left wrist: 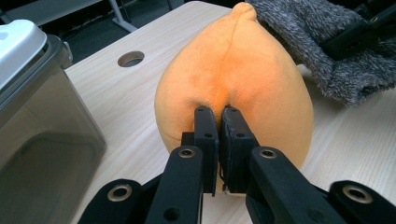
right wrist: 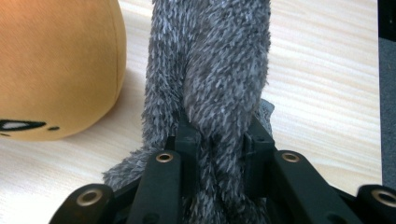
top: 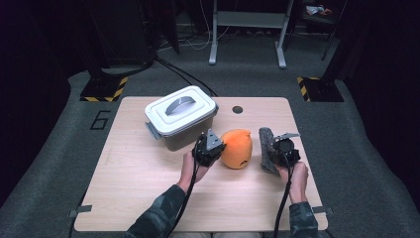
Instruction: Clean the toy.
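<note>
Landmark: orange plush toy, lying mid-surface.

Left gripper is at the toy's left side, jaws pinched together on a fold of its orange fabric (clear in the left gripper view, toy puckers right at the tips).

Right gripper is just right of the toy, clamped on a grey fuzzy cloth. In the right gripper view the cloth bunches between the jaws and runs up away from them; the toy is just beside it, whether touching I cannot tell.

Container: grey bin with white lid sits left of and behind the toy, near it. Lid is on, handle on top. Contents not visible (wall is translucent, nothing readable through it in the left gripper view).

Round hole in the surface lies behind the toy.
</note>
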{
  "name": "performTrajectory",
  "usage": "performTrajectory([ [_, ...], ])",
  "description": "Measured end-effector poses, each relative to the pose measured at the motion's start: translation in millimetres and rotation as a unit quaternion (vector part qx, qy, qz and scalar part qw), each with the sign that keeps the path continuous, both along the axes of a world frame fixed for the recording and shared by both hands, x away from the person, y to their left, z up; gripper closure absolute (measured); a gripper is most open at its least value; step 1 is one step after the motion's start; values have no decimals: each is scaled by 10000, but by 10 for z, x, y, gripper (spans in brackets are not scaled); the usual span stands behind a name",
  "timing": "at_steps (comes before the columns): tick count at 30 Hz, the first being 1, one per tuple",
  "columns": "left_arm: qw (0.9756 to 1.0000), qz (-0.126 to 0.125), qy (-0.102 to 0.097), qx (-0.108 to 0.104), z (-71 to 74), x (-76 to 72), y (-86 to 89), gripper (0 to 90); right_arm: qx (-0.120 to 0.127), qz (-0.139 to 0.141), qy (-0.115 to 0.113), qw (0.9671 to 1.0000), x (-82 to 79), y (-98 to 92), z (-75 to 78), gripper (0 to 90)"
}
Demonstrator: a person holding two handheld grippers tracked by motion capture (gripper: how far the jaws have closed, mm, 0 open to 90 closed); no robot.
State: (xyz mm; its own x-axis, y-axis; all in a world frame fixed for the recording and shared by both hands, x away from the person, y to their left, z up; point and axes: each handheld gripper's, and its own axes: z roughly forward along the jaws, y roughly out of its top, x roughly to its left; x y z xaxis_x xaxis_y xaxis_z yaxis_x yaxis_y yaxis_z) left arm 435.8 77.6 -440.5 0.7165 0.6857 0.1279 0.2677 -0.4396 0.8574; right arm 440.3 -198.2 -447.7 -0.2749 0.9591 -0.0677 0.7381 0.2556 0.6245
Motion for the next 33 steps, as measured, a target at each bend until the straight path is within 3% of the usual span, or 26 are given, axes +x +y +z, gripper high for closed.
performTrajectory([
  [12, 10000, 36, -12, 27, -6, -5, 20, 865, 60, -114, 201, 9997, 2, -64, -146, 722],
  [17, 10000, 28, 0, 23, -7, 3, 26, 865, 111, -16, 221, 9997, -44, -54, -170, 722],
  [26, 10000, 70, 1, 23, -10, 14, 39, 865, 313, 71, 419, 9986, -379, 61, -205, 718],
  [33, 9999, 108, 29, 32, -4, 25, 41, 865, 363, 382, 590, 9969, -674, 195, -263, 717],
])
